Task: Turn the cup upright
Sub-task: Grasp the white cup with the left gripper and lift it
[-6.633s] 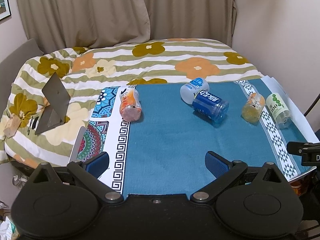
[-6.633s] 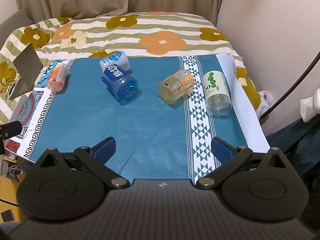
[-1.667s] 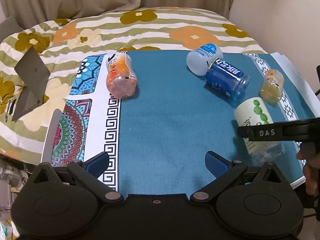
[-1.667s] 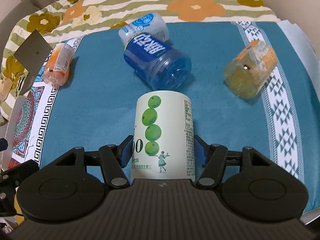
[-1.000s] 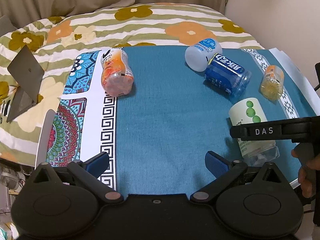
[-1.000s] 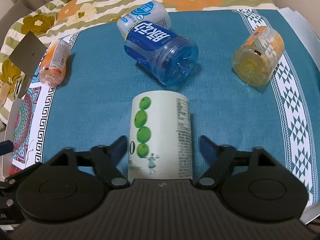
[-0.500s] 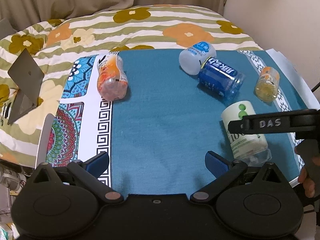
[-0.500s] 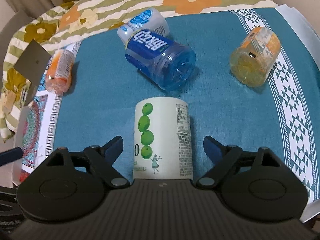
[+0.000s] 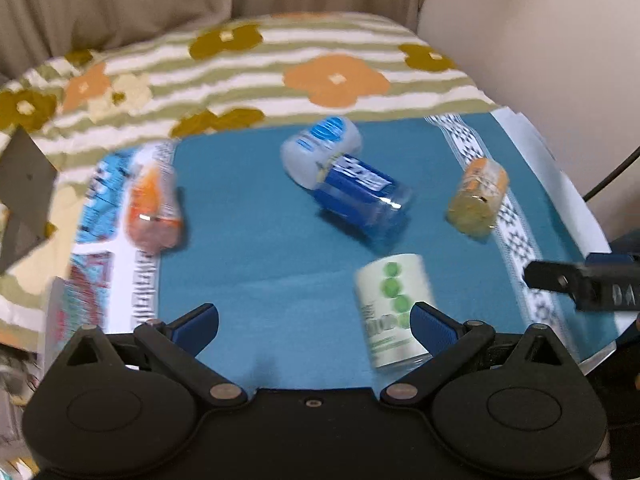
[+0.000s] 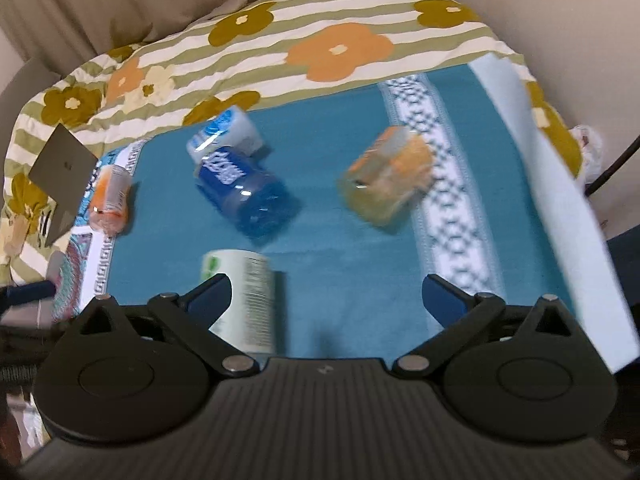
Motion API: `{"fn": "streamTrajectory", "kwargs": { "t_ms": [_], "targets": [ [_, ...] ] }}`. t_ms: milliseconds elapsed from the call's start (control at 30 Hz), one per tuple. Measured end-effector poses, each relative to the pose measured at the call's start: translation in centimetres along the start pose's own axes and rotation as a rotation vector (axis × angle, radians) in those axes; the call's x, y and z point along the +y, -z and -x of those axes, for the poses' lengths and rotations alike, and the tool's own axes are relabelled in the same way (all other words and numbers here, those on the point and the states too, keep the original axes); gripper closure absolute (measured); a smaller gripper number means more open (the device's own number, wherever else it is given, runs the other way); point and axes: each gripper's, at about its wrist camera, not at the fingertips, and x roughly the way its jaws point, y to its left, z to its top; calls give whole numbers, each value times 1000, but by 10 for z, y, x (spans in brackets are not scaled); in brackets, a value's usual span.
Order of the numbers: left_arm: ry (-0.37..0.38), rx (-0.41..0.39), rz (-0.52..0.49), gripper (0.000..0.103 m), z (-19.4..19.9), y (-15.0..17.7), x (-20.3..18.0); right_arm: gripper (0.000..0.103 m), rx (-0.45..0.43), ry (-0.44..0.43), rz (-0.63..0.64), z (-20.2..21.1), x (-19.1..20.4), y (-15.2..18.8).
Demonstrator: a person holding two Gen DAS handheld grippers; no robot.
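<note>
A white cup with green dots (image 9: 390, 304) stands upright on the blue cloth (image 9: 260, 280), close in front of my left gripper's right finger. In the right wrist view it (image 10: 244, 296) stands by the left finger, outside the jaws. My left gripper (image 9: 314, 322) is open and empty. My right gripper (image 10: 326, 294) is open and empty; it also shows at the right edge of the left wrist view (image 9: 580, 284). A blue cup (image 9: 360, 200), a white cup (image 9: 320, 152), a yellow-orange cup (image 9: 478, 196) and an orange cup (image 9: 152, 208) lie on their sides.
The blue cloth lies on a flowered striped bedspread (image 9: 240, 68). A grey tablet stand (image 9: 24, 196) is at the left. A wall (image 9: 540, 60) is at the right and curtains are behind. Both views are blurred by motion.
My right gripper has let go of the green-dotted cup, opened wide and moved right, away from it. The cup stands on the cloth. The left gripper has shifted right, closer to it.
</note>
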Motion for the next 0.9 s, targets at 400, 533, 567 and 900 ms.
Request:
{"fn": "streamTrajectory", "kwargs": {
  "t_ms": [400, 533, 567, 900],
  "targets": [
    [32, 276, 112, 10, -77, -39, -41, 0, 17, -15, 12, -18, -66, 19],
    [8, 330, 136, 11, -96, -47, -45, 0, 45, -54, -19, -31, -79, 23],
    [3, 338, 139, 12, -100, -49, -46, 0, 51, -60, -24, -33, -82, 24],
    [-13, 399, 166, 25, -125, -56, -49, 0, 89, -114, -39, -54, -94, 22]
  ]
}}
